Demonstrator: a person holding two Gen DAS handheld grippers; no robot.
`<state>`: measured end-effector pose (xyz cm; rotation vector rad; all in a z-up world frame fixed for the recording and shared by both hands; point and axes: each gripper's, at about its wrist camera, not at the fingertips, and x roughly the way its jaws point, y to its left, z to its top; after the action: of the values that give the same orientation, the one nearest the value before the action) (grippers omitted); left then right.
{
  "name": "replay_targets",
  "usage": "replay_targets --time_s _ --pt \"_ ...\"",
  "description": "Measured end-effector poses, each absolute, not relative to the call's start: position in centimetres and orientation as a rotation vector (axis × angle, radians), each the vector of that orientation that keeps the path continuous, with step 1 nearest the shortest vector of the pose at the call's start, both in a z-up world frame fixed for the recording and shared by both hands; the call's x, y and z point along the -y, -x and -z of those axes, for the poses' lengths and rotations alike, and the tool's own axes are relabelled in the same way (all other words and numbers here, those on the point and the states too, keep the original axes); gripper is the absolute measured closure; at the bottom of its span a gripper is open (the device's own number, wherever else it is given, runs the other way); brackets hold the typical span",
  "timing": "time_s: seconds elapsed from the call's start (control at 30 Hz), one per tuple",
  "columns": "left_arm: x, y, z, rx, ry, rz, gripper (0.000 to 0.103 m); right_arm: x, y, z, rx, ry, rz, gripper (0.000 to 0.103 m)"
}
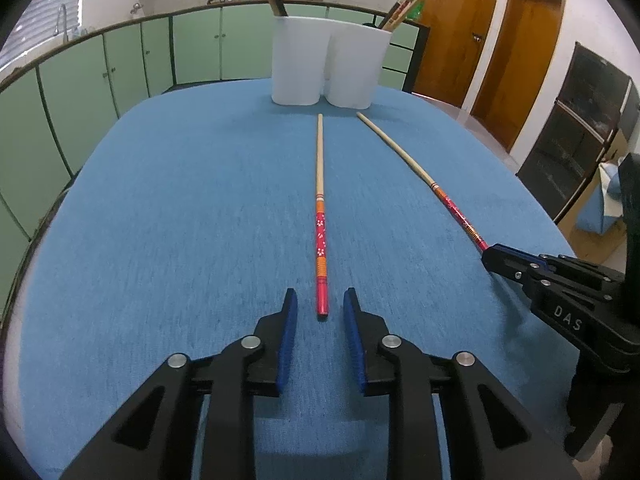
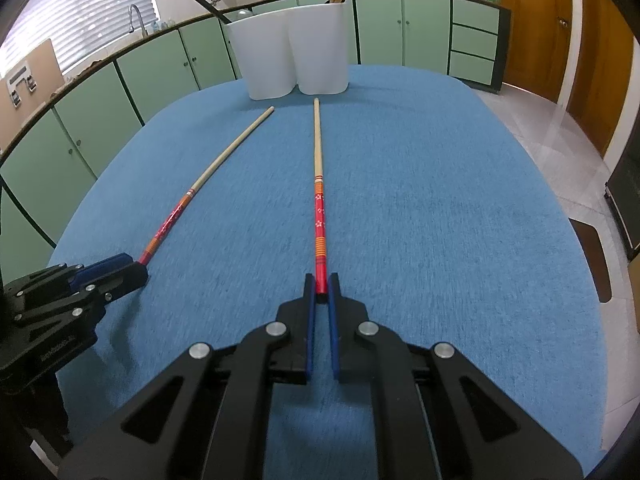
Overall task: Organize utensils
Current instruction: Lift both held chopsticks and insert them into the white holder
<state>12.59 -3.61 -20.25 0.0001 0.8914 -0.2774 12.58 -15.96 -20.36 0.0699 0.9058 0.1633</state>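
Where the left gripper (image 1: pixel 320 304) stands with its blue pads (image 1: pixel 288 340) apart, the red butt end of the left chopstick (image 1: pixel 320 208) lies between them untouched, flat on the blue tablecloth (image 1: pixel 180 220). Right gripper (image 2: pixel 321 286): pads drawn together and clamped on the red butt of the right chopstick (image 2: pixel 318 184), which also rests along the cloth. Both items: slender painted wooden sticks, judged light, rigid, smooth-lacquered and so liable to roll or pivot in a pinch. Recommended hold: the thicker red-and-orange patterned end, pads square across the shaft, close to the butt. Orientation: long axes run away from the grippers, roughly parallel, pale tapered tips pointing at the white twin-compartment utensil holder (image 1: pixel 328 60). Tips lie just short of its base; more chopsticks already stand inside both compartments.
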Motion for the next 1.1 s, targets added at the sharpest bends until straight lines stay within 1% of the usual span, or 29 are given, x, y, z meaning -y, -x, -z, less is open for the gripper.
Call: replay_targets --time_s 0.1,0.17,0.23,0.43,0.6,0.9,1.1 --pt "3.7 -12.6 20.3 -0.890 -0.006 0.273 0.087 16.0 -12.7 20.4 -0.907 -0.070 -0.163 0.098" --pt "3.6 -12.7 20.3 -0.890 -0.003 0.269 0.094 15.9 -12.6 20.4 -0.907 -0.067 -0.161 0.098" --pt "3.7 -12.7 20.3 -0.891 -0.006 0.262 0.097 15.9 -12.7 20.4 -0.906 -0.064 -0.161 0.098" --pt "4.0 -12.4 19.7 -0.886 -0.026 0.259 0.098 16.1 -12.7 20.2 -0.905 -0.060 -0.161 0.098" --pt "3.9 -11.8 16.4 -0.835 -0.033 0.272 0.098 16.9 -12.7 18.1 -0.858 -0.078 -0.161 0.098" --pt "2.7 -10.8 8.8 -0.675 -0.009 0.281 0.098 18.3 -12.9 11.0 -0.704 -0.064 -0.174 0.098" --pt "2.8 -11.9 4.5 -0.586 -0.016 0.305 0.098 18.5 -14.2 6.3 -0.626 -0.029 -0.211 0.098"
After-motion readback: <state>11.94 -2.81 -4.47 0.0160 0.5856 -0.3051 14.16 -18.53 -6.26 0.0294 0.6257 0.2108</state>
